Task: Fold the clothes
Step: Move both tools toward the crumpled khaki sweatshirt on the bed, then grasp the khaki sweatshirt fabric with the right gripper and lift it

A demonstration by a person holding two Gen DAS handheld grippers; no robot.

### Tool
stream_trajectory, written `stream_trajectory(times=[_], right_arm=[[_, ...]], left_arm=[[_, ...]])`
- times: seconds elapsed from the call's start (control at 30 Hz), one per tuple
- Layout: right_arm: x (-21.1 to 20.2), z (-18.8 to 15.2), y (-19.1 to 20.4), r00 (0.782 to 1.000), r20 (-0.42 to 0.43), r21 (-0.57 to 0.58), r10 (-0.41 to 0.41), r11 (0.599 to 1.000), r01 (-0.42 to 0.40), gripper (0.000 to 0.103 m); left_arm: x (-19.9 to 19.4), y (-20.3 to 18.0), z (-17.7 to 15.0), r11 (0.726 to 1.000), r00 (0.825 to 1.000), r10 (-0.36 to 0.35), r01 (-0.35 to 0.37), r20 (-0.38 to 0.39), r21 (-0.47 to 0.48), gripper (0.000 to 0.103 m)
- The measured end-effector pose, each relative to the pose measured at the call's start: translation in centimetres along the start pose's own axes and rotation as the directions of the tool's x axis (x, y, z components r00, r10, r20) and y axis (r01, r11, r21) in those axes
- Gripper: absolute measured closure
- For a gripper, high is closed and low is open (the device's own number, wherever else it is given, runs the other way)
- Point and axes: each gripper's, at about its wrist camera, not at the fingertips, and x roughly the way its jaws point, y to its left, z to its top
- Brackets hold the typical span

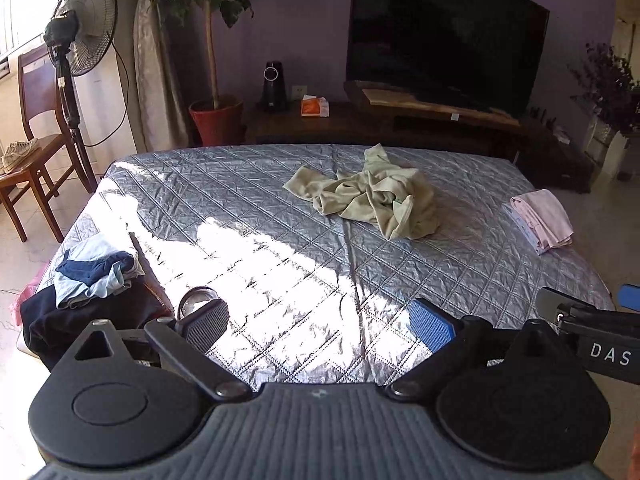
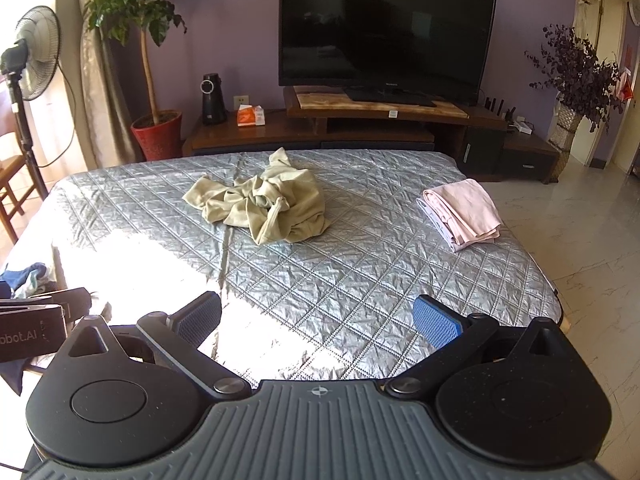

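Quilted bed carried our green garment crumpled near its far edge, folded stack at right edge. We held left gripper and right gripper spread, empty, at near edge.

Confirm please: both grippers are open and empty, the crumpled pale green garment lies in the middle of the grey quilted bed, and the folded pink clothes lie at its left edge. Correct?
Not quite. The folded pink clothes lie at the right edge of the grey quilted bed, as the right wrist view shows. The rest holds: the crumpled pale green garment is mid-bed, and the left gripper and right gripper are open and empty.

Pale green garment; pink folded clothes; silver quilted cover
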Motion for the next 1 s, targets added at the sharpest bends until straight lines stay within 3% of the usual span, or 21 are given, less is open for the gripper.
stream_trajectory(times=[0.33,0.43,0.57,0.63,0.73,0.8,0.87,0.93,1.0], right_arm=[[0.8,0.4,-0.8,1.000,0.025,0.013,0.006,1.000,-0.006,0.001],[0.7,0.4,-0.8,0.995,0.092,-0.009,0.022,1.000,-0.022,0.001],[1.4,0.6,0.0,0.975,0.220,-0.157,0.012,0.987,0.024,0.001],[2.9,1.2,-0.1,0.983,0.185,-0.164,0.016,0.986,0.015,0.002],[5.2,1.8,-1.5,0.990,0.134,-0.075,0.033,0.997,-0.023,0.003],[6.8,1.9,-1.9,0.994,0.107,-0.040,0.033,0.999,-0.028,0.004],[8.6,2.2,-2.0,0.995,0.091,-0.037,0.030,0.999,-0.027,0.009],[10.5,2.5,-2.0,0.996,0.080,-0.036,0.032,0.999,-0.029,0.032],[12.9,2.6,-1.8,0.997,0.059,-0.019,0.040,0.999,-0.039,0.038]], left_arm=[[1.2,-0.9,-0.2,0.999,1.000,0.011,-0.011,-0.010,0.034,0.006],[1.8,-0.5,-0.2,1.000,1.000,0.013,-0.013,-0.020,0.029,0.006],[3.2,0.0,0.2,1.000,1.000,0.009,-0.009,-0.029,0.009,0.006],[3.8,0.3,0.3,1.000,1.000,0.006,-0.006,-0.016,-0.005,0.007],[4.7,0.6,0.3,1.000,0.999,-0.008,0.008,0.036,-0.007,0.017],[6.0,1.0,0.4,1.000,1.000,-0.010,0.010,0.016,-0.023,0.018],[7.7,1.6,0.4,0.999,1.000,-0.009,0.008,-0.019,-0.052,0.018],[9.3,2.4,0.3,0.997,0.998,-0.034,0.030,-0.043,-0.071,0.023],[10.9,2.9,0.2,0.996,0.996,-0.067,0.062,-0.066,-0.070,0.031]])
